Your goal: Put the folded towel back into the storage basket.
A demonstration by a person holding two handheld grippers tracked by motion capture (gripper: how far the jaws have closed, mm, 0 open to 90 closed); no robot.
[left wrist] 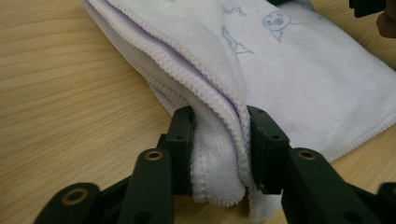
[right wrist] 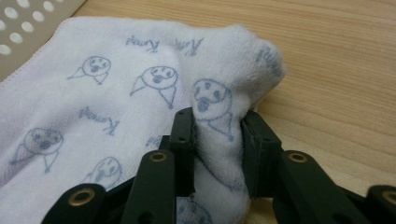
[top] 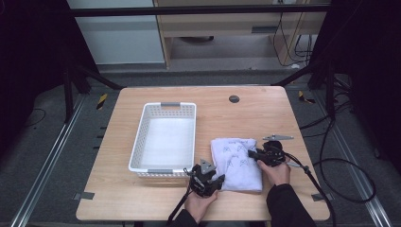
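Note:
A folded white towel (top: 236, 163) with small blue printed faces lies on the wooden table (top: 142, 198), right of a white basket. My left gripper (top: 211, 182) is at its near left corner, shut on the towel: in the left gripper view the pads pinch the stitched layered edge (left wrist: 219, 154). My right gripper (top: 253, 154) is at the towel's right edge. In the right gripper view its jaws squeeze a raised fold of towel (right wrist: 217, 135). Both pinched parts bulge up between the jaws.
An empty white perforated basket (top: 142, 137) with grey handles stands left of the towel, its corner (right wrist: 28, 14) in the right gripper view too. A dark round cap (top: 234, 99) sits near the table's far edge. Cables trail off the right side.

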